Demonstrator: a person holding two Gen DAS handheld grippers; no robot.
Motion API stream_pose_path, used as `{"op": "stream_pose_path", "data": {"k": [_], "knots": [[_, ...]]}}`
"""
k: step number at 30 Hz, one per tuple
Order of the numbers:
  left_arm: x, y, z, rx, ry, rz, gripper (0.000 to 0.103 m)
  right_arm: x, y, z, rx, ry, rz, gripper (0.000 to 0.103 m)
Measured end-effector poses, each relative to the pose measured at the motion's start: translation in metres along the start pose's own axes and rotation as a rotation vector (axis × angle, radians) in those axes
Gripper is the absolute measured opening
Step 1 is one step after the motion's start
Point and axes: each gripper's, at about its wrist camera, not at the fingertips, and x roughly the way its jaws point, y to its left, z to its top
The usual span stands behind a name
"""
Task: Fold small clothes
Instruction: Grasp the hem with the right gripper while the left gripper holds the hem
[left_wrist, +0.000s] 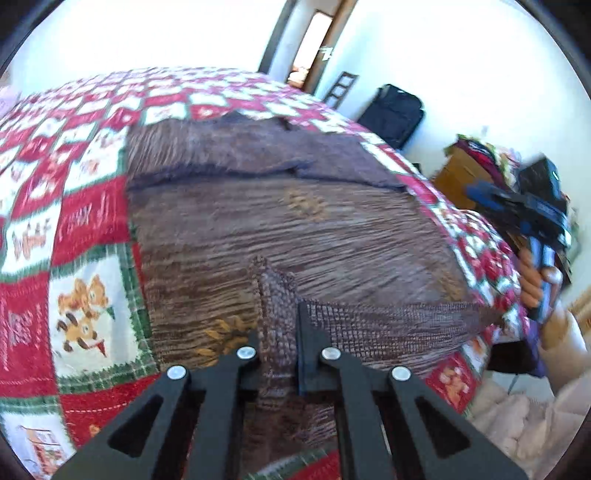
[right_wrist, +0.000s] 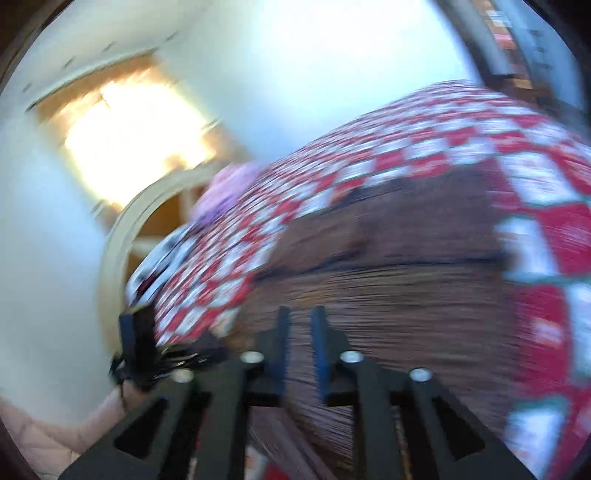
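A brown ribbed cloth (left_wrist: 295, 229) lies spread on a red, white and green patchwork quilt (left_wrist: 85, 229) that covers a bed. My left gripper (left_wrist: 279, 326) is shut on a pinched-up fold of the cloth's near edge, and a waffle-textured hem stretches from it to the right. In the left wrist view my right gripper (left_wrist: 532, 221) hangs in the air past the cloth's right side, held by a hand (left_wrist: 535, 280). The right wrist view is blurred: the right gripper (right_wrist: 301, 347) stands open with a narrow gap and nothing in it, above the brown cloth (right_wrist: 406, 302).
A black suitcase (left_wrist: 391, 114) leans on the wall beyond the bed. A wooden cabinet (left_wrist: 458, 173) piled with clothes stands at the right. A pink bundle (right_wrist: 229, 188) lies at the quilt's (right_wrist: 406, 155) far corner. The left gripper (right_wrist: 136, 347) shows at the lower left.
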Motion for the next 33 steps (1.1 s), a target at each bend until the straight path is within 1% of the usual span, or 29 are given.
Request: {"op": "stream_pose_path", "data": {"k": [1, 2, 3, 5, 8, 10, 12, 14, 16, 18, 21, 22, 23, 24, 25, 26, 28, 30, 33], "knots": [[0.005, 0.003, -0.002, -0.019, 0.007, -0.001, 0.006, -0.019, -0.015, -0.003, 0.037, -0.022, -0.048, 0.057], [0.009, 0.005, -0.006, -0.042, 0.009, -0.001, 0.006, -0.041, -0.029, -0.009, 0.071, -0.043, -0.094, 0.064], [0.010, 0.009, -0.007, -0.068, 0.000, -0.011, 0.006, -0.056, -0.036, -0.014, 0.087, -0.056, -0.114, 0.067], [0.007, 0.017, -0.011, -0.135, -0.031, -0.037, 0.006, -0.079, -0.045, -0.029, 0.093, -0.044, -0.139, 0.067], [0.008, 0.022, -0.010, -0.186, -0.050, -0.053, 0.006, -0.090, -0.040, -0.052, 0.016, 0.035, -0.167, 0.067], [0.011, 0.019, -0.009, -0.185, -0.055, -0.044, 0.006, -0.083, -0.035, -0.067, -0.017, 0.115, -0.165, 0.067], [0.013, 0.018, -0.005, -0.170, -0.047, -0.029, 0.006, -0.076, -0.035, -0.082, -0.046, 0.180, -0.133, 0.067], [0.013, 0.016, -0.004, -0.156, -0.037, -0.025, 0.006, -0.073, -0.030, -0.092, -0.090, 0.217, -0.118, 0.067], [0.014, 0.017, -0.003, -0.154, -0.030, -0.022, 0.008, -0.069, -0.023, -0.104, -0.131, 0.234, -0.111, 0.067], [0.014, 0.018, -0.002, -0.158, -0.024, -0.024, 0.009, -0.063, -0.022, -0.115, -0.165, 0.260, -0.127, 0.067], [0.015, 0.019, -0.001, -0.178, -0.017, -0.020, 0.010, -0.048, -0.024, -0.131, -0.213, 0.322, -0.197, 0.067], [0.015, 0.019, -0.002, -0.183, -0.018, -0.019, 0.010, -0.043, -0.025, -0.135, -0.225, 0.333, -0.208, 0.061], [0.015, 0.018, -0.002, -0.184, -0.021, -0.015, 0.010, -0.039, -0.026, -0.138, -0.240, 0.336, -0.219, 0.052], [0.014, 0.017, -0.003, -0.180, -0.026, -0.008, 0.010, -0.035, -0.027, -0.140, -0.251, 0.339, -0.220, 0.026], [0.014, 0.015, -0.004, -0.172, -0.032, 0.001, 0.010, -0.033, -0.029, -0.139, -0.248, 0.340, -0.217, 0.013], [0.013, 0.013, -0.006, -0.161, -0.040, 0.009, 0.010, -0.031, -0.030, -0.138, -0.240, 0.331, -0.213, 0.013], [0.012, 0.008, -0.008, -0.140, -0.053, 0.027, 0.007, -0.030, -0.029, -0.133, -0.243, 0.304, -0.215, 0.007], [0.008, 0.006, -0.009, -0.140, -0.064, 0.034, 0.006, -0.037, -0.025, -0.123, -0.225, 0.267, -0.197, 0.007], [-0.004, 0.004, -0.007, -0.151, -0.108, 0.021, 0.006, -0.051, -0.020, -0.100, -0.189, 0.172, -0.165, 0.007]]}}
